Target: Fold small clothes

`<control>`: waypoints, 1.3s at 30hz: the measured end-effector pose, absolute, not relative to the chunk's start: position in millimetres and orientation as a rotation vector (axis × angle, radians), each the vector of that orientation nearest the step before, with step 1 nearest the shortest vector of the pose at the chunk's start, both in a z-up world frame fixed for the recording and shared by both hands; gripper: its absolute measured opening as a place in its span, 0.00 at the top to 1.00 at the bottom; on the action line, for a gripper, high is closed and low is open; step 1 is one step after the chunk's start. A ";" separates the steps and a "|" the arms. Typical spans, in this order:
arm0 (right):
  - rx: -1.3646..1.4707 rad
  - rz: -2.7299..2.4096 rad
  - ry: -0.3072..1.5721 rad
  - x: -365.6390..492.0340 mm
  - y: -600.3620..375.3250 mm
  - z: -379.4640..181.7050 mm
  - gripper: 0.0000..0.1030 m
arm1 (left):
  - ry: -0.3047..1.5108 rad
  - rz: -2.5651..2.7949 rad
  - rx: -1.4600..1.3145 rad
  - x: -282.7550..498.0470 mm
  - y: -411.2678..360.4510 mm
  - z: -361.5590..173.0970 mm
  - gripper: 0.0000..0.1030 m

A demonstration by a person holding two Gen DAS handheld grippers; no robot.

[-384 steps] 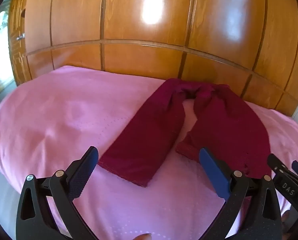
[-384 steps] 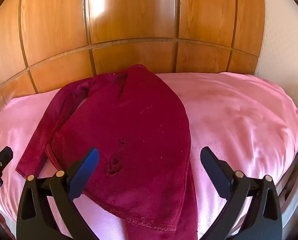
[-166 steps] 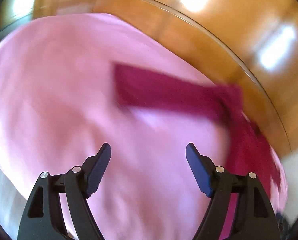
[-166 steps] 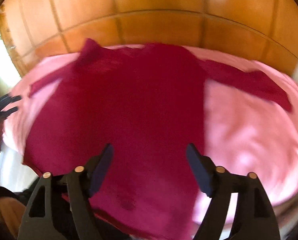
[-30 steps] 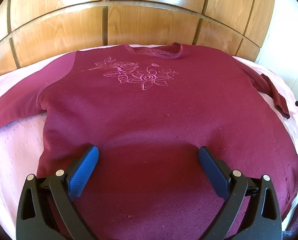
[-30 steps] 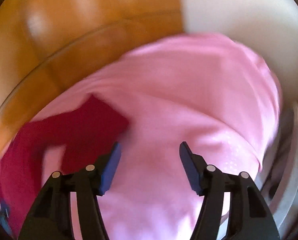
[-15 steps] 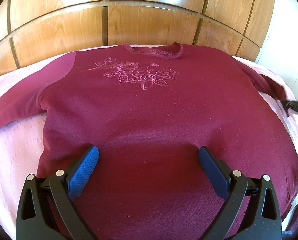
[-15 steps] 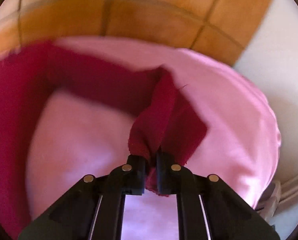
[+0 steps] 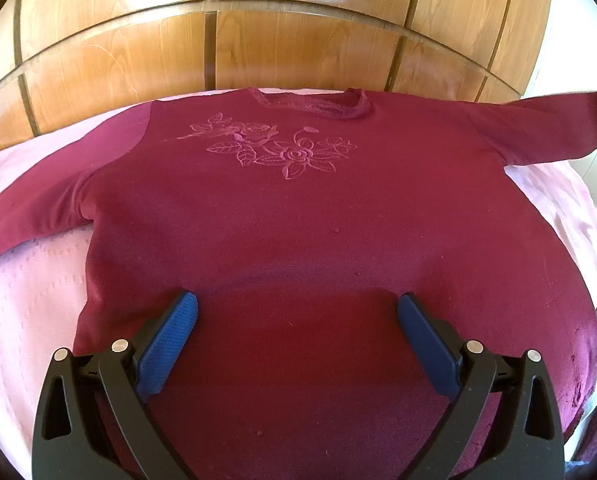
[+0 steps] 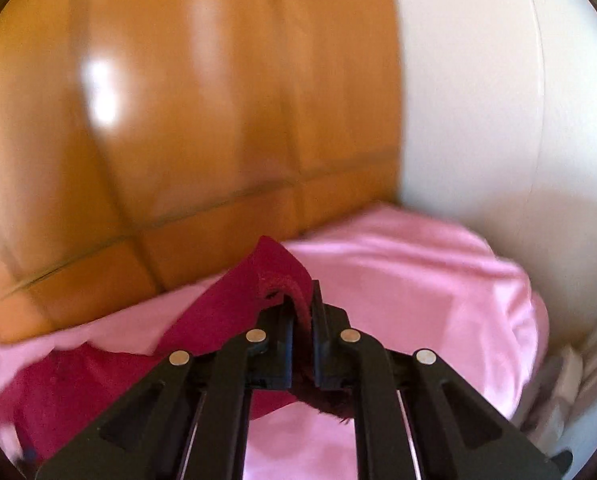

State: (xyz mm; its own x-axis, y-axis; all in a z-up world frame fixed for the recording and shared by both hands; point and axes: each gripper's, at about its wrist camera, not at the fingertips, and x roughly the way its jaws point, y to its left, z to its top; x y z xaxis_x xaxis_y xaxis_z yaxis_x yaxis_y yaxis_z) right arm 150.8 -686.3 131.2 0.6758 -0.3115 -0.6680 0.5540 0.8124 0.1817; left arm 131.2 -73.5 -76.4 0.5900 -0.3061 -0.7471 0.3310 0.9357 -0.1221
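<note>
Sleeve (image 10: 282,276) pinched in right claw (image 10: 301,308) (raised).

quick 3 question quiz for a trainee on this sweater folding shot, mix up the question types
1. True or false: the left gripper is clamped on the sweater's hem.
2. Which part of the sweater does the right gripper hold? A collar, B sleeve cuff, C hem
3. Fill in: the embroidered motif on the chest shows ____.

Key
1. False: its jaws stand wide open above the sweater's lower body.
2. B: the jaws are shut on the cuff, and the sleeve is lifted off the pink bedcover.
3. Flowers, roses with leaves.
</note>
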 end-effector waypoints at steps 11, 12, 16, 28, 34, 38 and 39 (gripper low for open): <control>0.430 -0.716 0.880 216.7 -756.1 30.8 0.94 | 0.869 -0.368 0.044 134.1 -74.4 -76.5 0.04; 0.441 -0.742 0.904 217.8 -763.4 13.9 0.94 | 0.869 -0.368 0.044 134.2 -74.4 -76.4 0.04; 0.511 -0.791 0.914 201.4 -778.9 -22.7 0.83 | 0.869 -0.368 0.045 134.5 -74.0 -76.6 0.04; 0.855 -0.223 0.838 121.7 -661.9 -47.5 0.34 | 0.871 -0.360 0.047 134.3 -73.1 -73.8 0.04; 0.767 0.114 0.967 131.0 -537.7 -71.1 0.46 | 0.838 -0.255 -0.072 115.1 -31.5 -47.6 0.07; 0.613 0.206 1.064 118.3 -478.2 -76.9 0.45 | 0.867 -0.184 -0.172 91.7 20.3 -44.5 0.08; 0.561 0.213 1.070 107.0 -465.0 -73.4 0.45 | 0.877 -0.176 -0.172 85.8 27.0 -46.3 0.09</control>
State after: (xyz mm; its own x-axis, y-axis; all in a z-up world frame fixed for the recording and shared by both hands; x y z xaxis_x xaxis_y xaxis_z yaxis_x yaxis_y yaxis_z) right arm 107.0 -465.0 -73.4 0.4760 0.4279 -0.7683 0.1004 0.8415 0.5308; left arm 85.8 27.0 -46.3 0.6270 -0.2232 -0.7464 0.0826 0.9717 -0.2212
